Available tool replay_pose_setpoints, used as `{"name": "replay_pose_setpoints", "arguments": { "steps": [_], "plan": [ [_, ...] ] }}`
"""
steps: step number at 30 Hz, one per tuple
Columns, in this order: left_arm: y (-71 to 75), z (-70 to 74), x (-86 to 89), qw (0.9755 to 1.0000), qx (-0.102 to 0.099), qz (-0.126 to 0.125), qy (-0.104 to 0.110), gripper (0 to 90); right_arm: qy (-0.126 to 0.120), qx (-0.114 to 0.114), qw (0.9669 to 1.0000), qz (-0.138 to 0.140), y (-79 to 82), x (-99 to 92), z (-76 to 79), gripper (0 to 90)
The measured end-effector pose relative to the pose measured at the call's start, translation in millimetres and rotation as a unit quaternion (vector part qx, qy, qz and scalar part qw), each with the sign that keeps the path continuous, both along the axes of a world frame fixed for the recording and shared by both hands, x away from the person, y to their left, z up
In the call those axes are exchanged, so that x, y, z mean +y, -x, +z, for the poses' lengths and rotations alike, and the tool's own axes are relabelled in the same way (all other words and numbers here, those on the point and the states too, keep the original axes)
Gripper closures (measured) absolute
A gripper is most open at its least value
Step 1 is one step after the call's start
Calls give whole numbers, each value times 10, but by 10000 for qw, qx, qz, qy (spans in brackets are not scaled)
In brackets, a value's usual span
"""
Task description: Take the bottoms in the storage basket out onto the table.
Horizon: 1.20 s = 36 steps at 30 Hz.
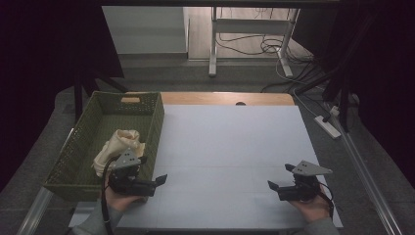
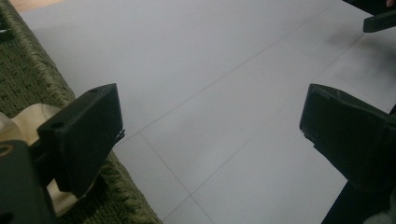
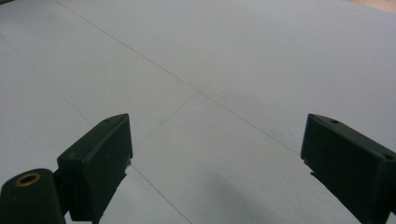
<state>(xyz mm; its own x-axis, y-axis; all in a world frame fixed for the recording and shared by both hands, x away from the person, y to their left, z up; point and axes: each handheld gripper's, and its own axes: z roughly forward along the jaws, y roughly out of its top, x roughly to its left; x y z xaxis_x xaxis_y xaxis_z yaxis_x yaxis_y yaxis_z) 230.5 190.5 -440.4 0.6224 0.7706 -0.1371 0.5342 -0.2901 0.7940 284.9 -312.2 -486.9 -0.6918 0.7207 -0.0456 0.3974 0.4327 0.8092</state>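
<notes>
A person's left hand holds my left gripper (image 1: 151, 175) at the near left of the pale sheet (image 1: 230, 147), beside the green woven basket (image 1: 154, 122). Its jaws stand wide apart, open, with only bare sheet between them (image 2: 210, 126). A cream cloth (image 1: 120, 144) lies crumpled in the basket, just behind this gripper; the left gripper view has a bit of the cloth (image 2: 30, 122) behind its left jaw. My right gripper (image 1: 281, 176) hovers at the near right, open, nothing between its jaws (image 3: 215, 154).
The basket's rim (image 2: 44, 77) runs along the sheet's left edge. A strip of wooden tabletop (image 1: 225, 98) lies beyond the sheet. On the floor to the right are a power strip (image 1: 329, 126) and cables, with a desk frame (image 1: 213, 44) at the back.
</notes>
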Motion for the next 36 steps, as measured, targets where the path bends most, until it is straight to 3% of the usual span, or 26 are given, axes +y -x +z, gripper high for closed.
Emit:
{"name": "replay_pose_setpoints", "arguments": {
  "steps": [12, 36],
  "plan": [
    [7, 19, 10, 10000, -24, -11, 29, 62, 148, 36, 9999, -11, 1, 29, -18, 92],
    [-1, 134, 39, 9998, -169, -60, 67, 74, 162, 59, 9998, -46, -5, 20, -32, 93]
  ]
}}
